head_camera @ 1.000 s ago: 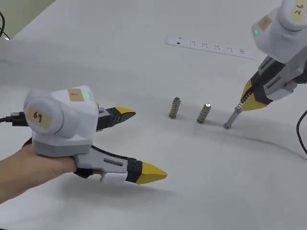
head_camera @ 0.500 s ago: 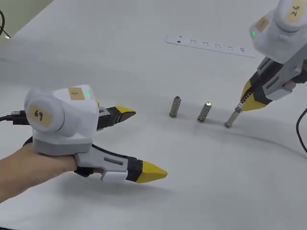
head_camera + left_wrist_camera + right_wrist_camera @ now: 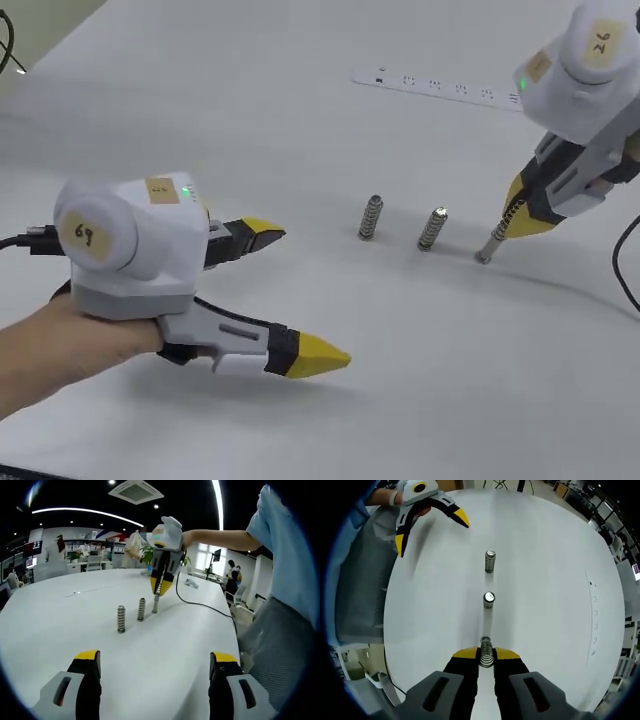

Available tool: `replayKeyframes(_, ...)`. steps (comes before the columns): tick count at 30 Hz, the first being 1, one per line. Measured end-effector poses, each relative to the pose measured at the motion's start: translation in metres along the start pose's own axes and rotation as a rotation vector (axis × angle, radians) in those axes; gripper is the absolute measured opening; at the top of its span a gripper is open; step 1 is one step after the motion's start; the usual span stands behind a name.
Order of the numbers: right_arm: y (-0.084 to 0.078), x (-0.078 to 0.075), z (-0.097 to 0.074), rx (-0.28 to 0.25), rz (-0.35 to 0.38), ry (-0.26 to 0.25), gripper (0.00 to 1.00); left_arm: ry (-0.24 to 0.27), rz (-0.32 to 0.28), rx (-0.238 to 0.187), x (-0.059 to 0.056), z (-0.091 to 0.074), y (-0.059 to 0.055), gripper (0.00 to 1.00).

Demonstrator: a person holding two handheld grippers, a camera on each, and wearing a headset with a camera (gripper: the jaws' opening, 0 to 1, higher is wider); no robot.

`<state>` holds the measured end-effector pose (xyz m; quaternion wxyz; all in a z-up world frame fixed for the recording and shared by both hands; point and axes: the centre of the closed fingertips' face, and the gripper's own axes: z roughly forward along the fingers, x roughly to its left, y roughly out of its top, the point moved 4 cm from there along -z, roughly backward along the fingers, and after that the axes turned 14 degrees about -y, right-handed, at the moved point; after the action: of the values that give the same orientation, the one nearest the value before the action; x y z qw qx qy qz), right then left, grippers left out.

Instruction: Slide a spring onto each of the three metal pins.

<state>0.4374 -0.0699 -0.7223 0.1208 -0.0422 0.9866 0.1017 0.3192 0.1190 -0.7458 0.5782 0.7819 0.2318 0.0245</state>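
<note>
Three metal pins stand in a row on the white table. The first pin (image 3: 371,217) and the second pin (image 3: 432,229) each wear a spring. My right gripper (image 3: 520,222) is shut on a third spring (image 3: 486,656), which sits over the top of the slanting third pin (image 3: 489,246). In the left gripper view that pin (image 3: 155,602) rises under the right gripper (image 3: 162,582), beside the two sprung pins (image 3: 120,618). My left gripper (image 3: 295,293) hovers at the near left, jaws wide apart and holding nothing; its own view shows those jaws (image 3: 155,657) open.
A white power strip (image 3: 440,88) lies at the table's far side. A black cable (image 3: 628,272) curves along the right edge. People and desks stand in the room beyond the table (image 3: 60,605).
The right gripper has come slightly lower along the third pin with the spring. The left gripper has stayed where it was; the head camera has shifted a little.
</note>
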Motion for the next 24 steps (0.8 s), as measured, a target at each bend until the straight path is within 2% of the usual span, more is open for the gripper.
replayKeyframes(24,-0.006,0.009,0.023,0.037,-0.001,0.022,0.08,0.001,-0.016,0.005,0.002,0.0,-0.004,0.86)
